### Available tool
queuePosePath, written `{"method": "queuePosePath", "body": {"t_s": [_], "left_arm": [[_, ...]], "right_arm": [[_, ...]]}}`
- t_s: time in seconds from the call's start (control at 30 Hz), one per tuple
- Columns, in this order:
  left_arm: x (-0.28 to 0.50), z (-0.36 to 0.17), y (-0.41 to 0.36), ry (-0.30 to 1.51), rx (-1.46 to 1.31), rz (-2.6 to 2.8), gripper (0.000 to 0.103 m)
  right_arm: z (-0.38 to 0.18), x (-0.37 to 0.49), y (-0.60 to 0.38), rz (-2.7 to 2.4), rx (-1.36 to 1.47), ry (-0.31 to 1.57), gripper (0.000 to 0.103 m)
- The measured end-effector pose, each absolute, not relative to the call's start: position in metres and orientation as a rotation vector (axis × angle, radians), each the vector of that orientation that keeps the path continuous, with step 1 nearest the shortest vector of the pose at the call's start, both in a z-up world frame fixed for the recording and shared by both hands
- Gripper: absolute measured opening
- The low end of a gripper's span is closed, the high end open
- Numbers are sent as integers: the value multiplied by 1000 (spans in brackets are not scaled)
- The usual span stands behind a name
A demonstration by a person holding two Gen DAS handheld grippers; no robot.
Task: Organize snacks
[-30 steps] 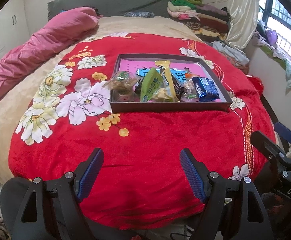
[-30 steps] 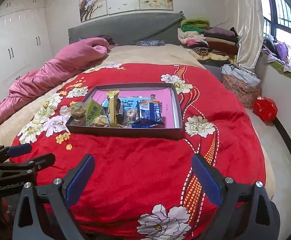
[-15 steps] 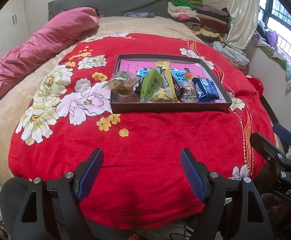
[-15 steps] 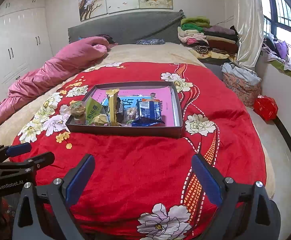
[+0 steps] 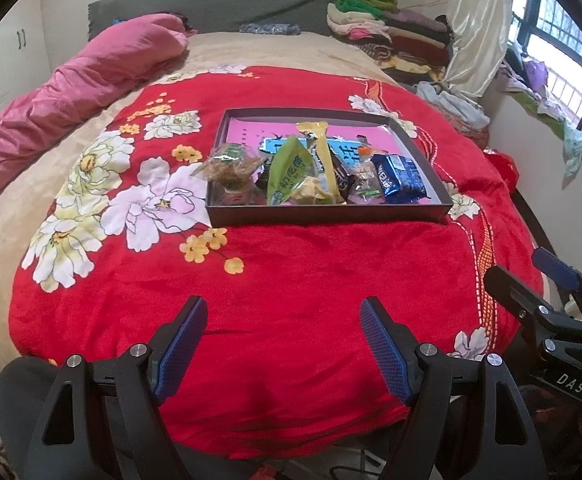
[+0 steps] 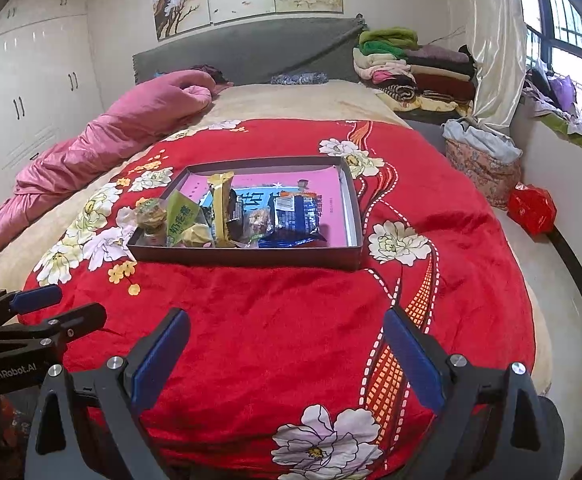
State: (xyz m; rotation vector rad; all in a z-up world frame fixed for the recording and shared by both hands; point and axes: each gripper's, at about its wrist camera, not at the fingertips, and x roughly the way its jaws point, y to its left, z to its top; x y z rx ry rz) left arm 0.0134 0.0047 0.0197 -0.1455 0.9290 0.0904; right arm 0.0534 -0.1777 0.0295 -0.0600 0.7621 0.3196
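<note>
A dark shallow box with a pink bottom lies on the red flowered blanket. Several snacks lie along its near side: a clear bag of brown pieces, a green packet, a yellow bar and a blue packet. My left gripper is open and empty over the blanket's near edge, well short of the box. My right gripper is open and empty, likewise short of the box.
A pink quilt lies along the bed's left side. Folded clothes are stacked at the far right by a curtain. A red bag and a floral basket sit on the floor right of the bed.
</note>
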Motion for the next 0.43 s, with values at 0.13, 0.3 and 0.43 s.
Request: {"method": "queuePosePath", "body": {"t_s": [0.13, 0.3, 0.43], "left_arm": [[20, 11, 2, 958, -122, 95, 80], [32, -9, 10, 999, -136, 119, 80], [47, -12, 36, 964, -196, 136, 80]], "right_arm": [[24, 57, -178, 315, -63, 772, 98], [18, 63, -177, 304, -91, 772, 98], [10, 79, -185, 290, -86, 773, 98]]}}
